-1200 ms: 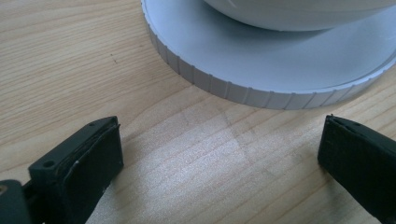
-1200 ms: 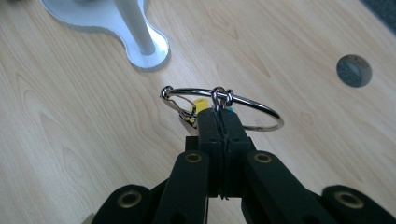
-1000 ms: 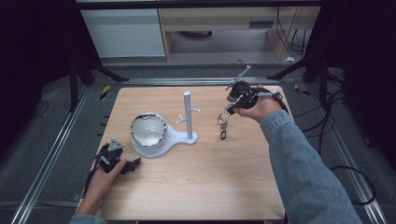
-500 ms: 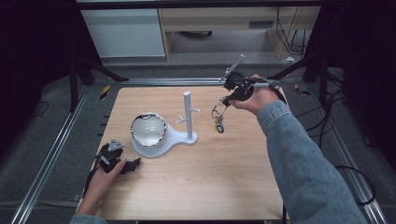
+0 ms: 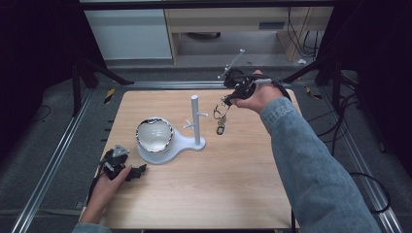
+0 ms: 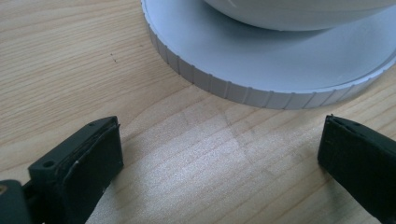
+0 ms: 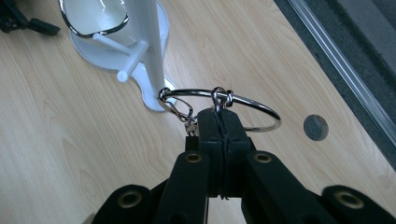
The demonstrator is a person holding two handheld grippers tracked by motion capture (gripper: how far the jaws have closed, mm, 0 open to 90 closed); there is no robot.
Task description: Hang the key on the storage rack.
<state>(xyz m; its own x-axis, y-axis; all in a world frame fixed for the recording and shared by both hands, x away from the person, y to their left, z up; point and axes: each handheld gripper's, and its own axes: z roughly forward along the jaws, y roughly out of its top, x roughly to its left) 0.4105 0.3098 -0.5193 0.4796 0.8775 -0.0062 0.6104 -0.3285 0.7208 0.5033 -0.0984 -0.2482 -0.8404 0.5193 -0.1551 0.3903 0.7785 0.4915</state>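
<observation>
No writing to read anywhere here: no label, brand, number or sign on the stand (image 5: 196, 141), the keys (image 5: 221, 118) or the surface (image 5: 243, 174).

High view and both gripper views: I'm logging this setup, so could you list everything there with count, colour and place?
Table: one, light wood, centre.
Stand: one, white, upright post with side pegs on a flat base, mid-table.
Bowl: one, white with a shiny rim, on the stand's base, left of the post.
Key ring: one, silver, with clips and a small dark fob hanging, held above the table right of the post.
Cabinet: one, white, behind the table.
Left tongs: black, open, resting near the base.
Right tongs: black, shut on the key ring.
</observation>
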